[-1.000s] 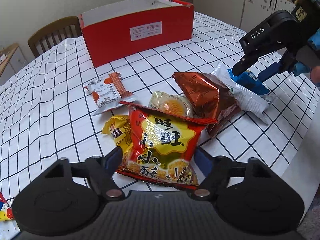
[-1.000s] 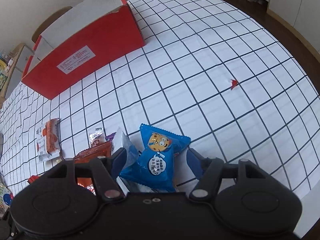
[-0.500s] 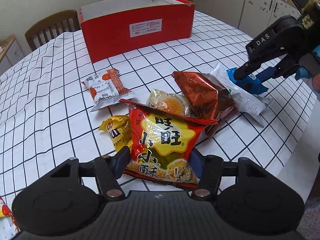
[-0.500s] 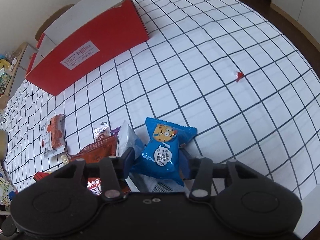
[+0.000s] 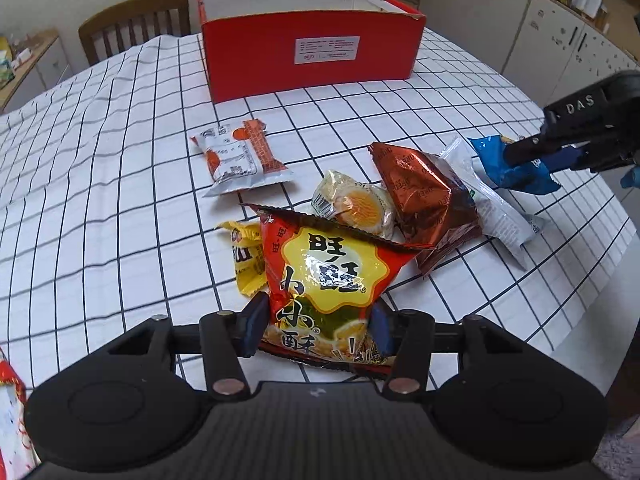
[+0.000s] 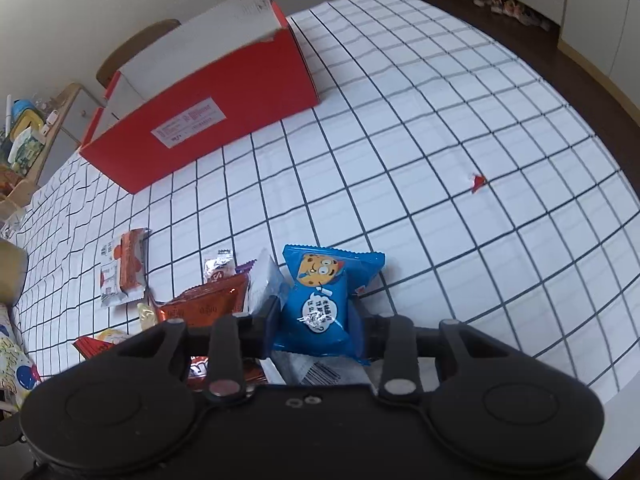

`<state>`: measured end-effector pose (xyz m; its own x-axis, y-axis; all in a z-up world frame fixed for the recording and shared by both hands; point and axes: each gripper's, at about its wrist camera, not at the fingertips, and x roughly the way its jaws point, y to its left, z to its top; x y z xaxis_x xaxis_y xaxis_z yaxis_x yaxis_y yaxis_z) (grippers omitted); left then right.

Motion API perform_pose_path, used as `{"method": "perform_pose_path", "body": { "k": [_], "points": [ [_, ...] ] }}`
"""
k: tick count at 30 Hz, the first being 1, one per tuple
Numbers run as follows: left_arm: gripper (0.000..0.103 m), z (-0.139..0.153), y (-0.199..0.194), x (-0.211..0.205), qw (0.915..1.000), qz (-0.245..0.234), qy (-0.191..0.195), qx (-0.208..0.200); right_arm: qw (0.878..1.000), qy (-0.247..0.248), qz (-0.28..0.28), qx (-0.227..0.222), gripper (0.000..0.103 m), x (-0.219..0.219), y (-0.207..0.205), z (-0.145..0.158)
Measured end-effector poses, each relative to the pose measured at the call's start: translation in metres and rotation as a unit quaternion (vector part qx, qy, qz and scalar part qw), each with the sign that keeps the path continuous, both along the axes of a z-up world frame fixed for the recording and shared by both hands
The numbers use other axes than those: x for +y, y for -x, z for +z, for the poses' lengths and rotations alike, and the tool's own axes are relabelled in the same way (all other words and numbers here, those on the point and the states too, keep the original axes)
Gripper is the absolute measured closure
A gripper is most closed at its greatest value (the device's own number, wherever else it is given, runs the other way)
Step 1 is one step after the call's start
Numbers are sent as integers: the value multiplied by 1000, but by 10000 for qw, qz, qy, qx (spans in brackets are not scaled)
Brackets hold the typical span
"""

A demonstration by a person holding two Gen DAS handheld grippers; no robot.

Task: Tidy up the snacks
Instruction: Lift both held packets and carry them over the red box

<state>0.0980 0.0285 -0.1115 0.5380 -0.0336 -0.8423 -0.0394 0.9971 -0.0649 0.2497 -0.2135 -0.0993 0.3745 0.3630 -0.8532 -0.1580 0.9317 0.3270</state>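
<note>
Left gripper [image 5: 318,326] has just been closing; its blue pads now press both sides of the red-yellow bag [image 5: 326,280] at the bag's lower end. The bag's top edge lies over the egg-tart pack [image 5: 354,208] at 12 o'clock from it. Yellow packet [image 5: 246,258] sits half under the bag's 9 o'clock side.

Right gripper [image 6: 316,326] has also just been closing, now narrow, pads squeezing the blue pack [image 6: 320,300] at mid-body. Cartoon-face end of the pack points to 12 o'clock in the right wrist view. In the left wrist view the same gripper shows at 3 o'clock, clamped on the pack at the pile's far right. A white pack [image 6: 266,286] lies touching at 9 o'clock of the blue pack and runs under it.

Rest of the pile on the checked counter [image 5: 120,200]:
- brown foil bag [image 5: 430,200], touching the egg-tart pack and the white pack, between them
- orange-white pack [image 5: 240,158], alone at 11 o'clock of the pile, apart from it
- small silver-orange sachet [image 6: 219,266], seen only from the right wrist, just beyond the brown bag

Red box [image 5: 312,54] stands open-topped at 12 o'clock on the counter, well apart from the pile, white label facing the cameras. Inside walls are white; its floor is hidden. Small red scrap [image 6: 477,181] lies alone on the counter at 2 o'clock in the right wrist view.
</note>
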Motion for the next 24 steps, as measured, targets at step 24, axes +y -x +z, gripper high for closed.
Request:
{"method": "perform_pose_path", "body": {
  "k": [24],
  "points": [
    [52, 68, 14, 10, 9960, 546, 279, -648, 9938, -173, 550, -949, 68, -5, 36, 74]
  ]
}}
